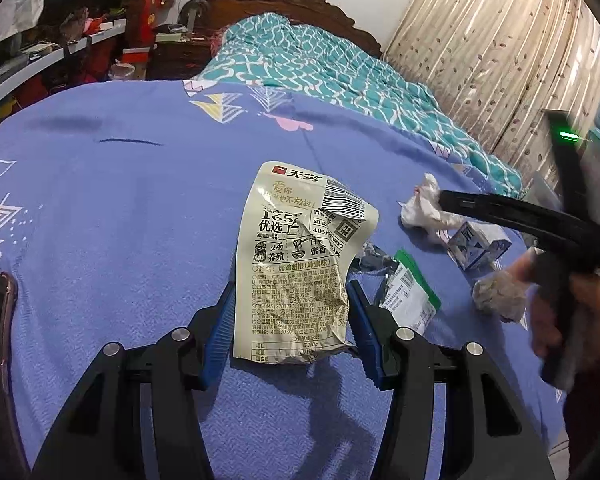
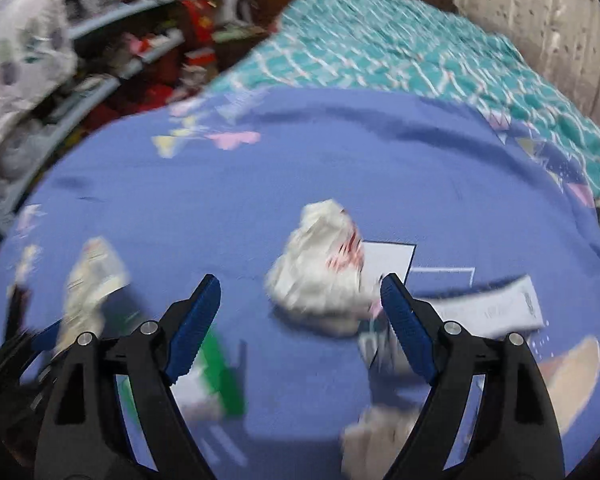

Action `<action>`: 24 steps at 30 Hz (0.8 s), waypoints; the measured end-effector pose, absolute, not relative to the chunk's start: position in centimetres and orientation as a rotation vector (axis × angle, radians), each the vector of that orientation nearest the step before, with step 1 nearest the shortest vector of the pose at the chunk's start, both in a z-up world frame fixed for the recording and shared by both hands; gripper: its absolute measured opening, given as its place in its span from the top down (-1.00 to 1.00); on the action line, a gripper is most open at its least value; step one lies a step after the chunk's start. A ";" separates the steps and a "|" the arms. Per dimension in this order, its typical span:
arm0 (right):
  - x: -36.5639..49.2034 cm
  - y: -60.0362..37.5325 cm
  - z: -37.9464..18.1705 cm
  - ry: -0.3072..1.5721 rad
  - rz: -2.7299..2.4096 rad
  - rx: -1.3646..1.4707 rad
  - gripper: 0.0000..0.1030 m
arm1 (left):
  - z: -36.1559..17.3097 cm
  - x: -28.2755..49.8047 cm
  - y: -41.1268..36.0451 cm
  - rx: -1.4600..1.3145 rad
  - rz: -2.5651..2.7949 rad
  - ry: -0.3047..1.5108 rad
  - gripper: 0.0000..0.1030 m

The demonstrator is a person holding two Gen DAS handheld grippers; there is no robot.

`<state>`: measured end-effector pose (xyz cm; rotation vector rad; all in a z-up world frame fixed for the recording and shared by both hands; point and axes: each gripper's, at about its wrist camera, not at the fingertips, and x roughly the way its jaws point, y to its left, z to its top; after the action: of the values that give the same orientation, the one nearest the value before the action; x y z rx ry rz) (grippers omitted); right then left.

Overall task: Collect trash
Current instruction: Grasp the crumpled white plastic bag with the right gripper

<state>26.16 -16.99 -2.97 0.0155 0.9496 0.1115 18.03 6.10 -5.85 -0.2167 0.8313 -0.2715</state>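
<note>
Trash lies on a blue bedsheet [image 1: 120, 208]. My left gripper [image 1: 290, 292] is open, its blue fingers on either side of a cream snack wrapper [image 1: 300, 256] that stands between them, not pinched. To its right lie a green-and-white packet [image 1: 412, 298], a small blue-white carton [image 1: 478, 248], a grey crumpled wad [image 1: 498, 294] and a white crumpled tissue [image 1: 424, 208]. My right gripper [image 2: 300, 284] is open and empty, with the white tissue [image 2: 320, 272] just ahead between its fingers. The right wrist view is blurred. The right gripper shows in the left wrist view [image 1: 500, 212] above the carton.
A teal quilt [image 1: 340, 64] covers the far part of the bed, with a wooden headboard [image 1: 292, 8] behind. Cluttered shelves [image 1: 60, 48] stand at left, a curtain [image 1: 500, 52] at right. White papers [image 2: 496, 304] lie on the sheet at right.
</note>
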 end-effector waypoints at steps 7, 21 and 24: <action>28.2 -14.9 -4.6 1.029 0.104 -0.071 0.10 | -5.7 17.7 7.0 -0.265 -0.282 0.819 0.01; 6.0 -21.9 -2.3 0.837 0.077 0.079 0.10 | -3.4 12.6 2.1 -0.197 -0.586 0.754 0.01; 3.6 -23.6 -3.5 0.840 0.022 0.115 0.10 | -3.2 10.6 -1.3 -0.118 -0.701 0.781 0.01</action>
<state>3.64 -23.63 -3.50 0.1153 0.8398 0.0224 10.55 -1.32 -3.23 -0.1182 0.7806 -0.7012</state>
